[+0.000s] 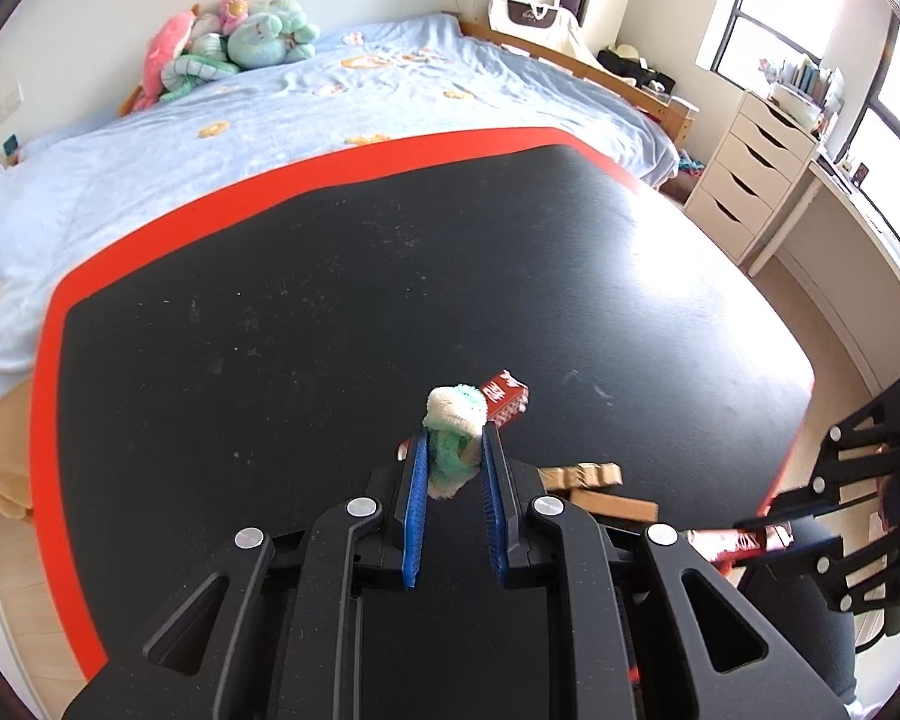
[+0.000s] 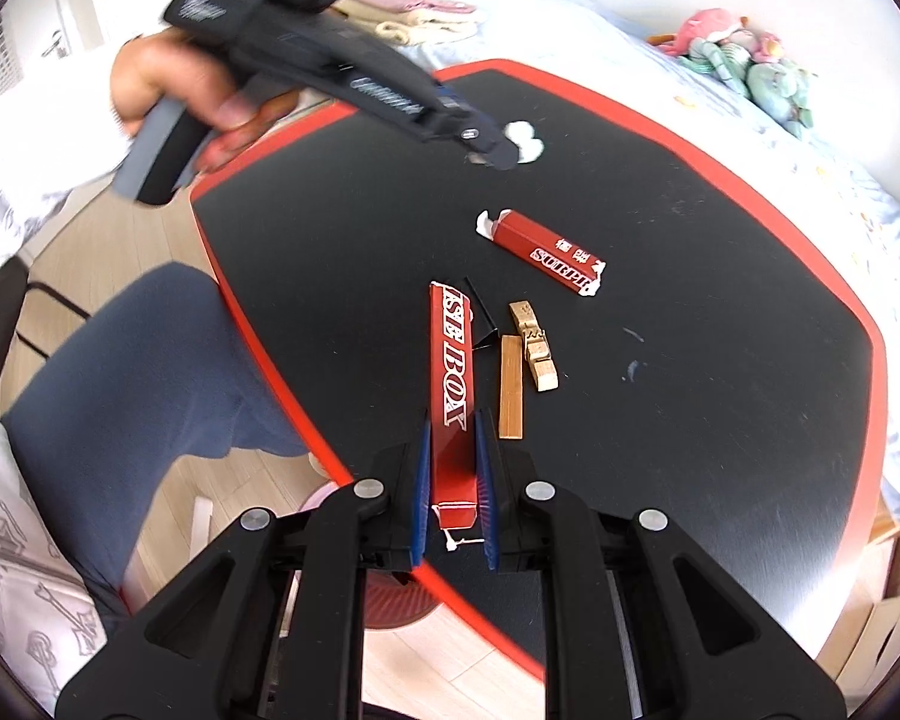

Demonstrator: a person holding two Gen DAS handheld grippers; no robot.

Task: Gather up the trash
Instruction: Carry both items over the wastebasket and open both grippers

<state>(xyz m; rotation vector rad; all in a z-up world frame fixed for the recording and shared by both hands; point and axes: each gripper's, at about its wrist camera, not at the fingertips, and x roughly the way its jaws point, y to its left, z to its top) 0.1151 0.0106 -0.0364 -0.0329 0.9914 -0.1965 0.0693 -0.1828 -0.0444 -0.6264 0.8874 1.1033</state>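
My left gripper (image 1: 455,444) is shut on a crumpled white and green wad of tissue (image 1: 453,426) and holds it above the black table (image 1: 270,300). The wad also shows in the right wrist view (image 2: 525,138), at the tip of the left gripper. My right gripper (image 2: 453,426) is shut on a long red box (image 2: 452,372) over the table's near edge; it appears in the left wrist view (image 1: 744,540) at the right. A shorter red box (image 2: 546,252) lies on the table, partly behind the wad in the left wrist view (image 1: 507,397).
Wooden clothespin pieces (image 2: 531,348) and a flat wooden strip (image 2: 511,387) lie beside the long box. The table has a red rim (image 1: 168,234). A bed (image 1: 240,120) with plush toys stands behind it. White drawers (image 1: 744,174) stand at the right. My knee (image 2: 126,372) is at the left.
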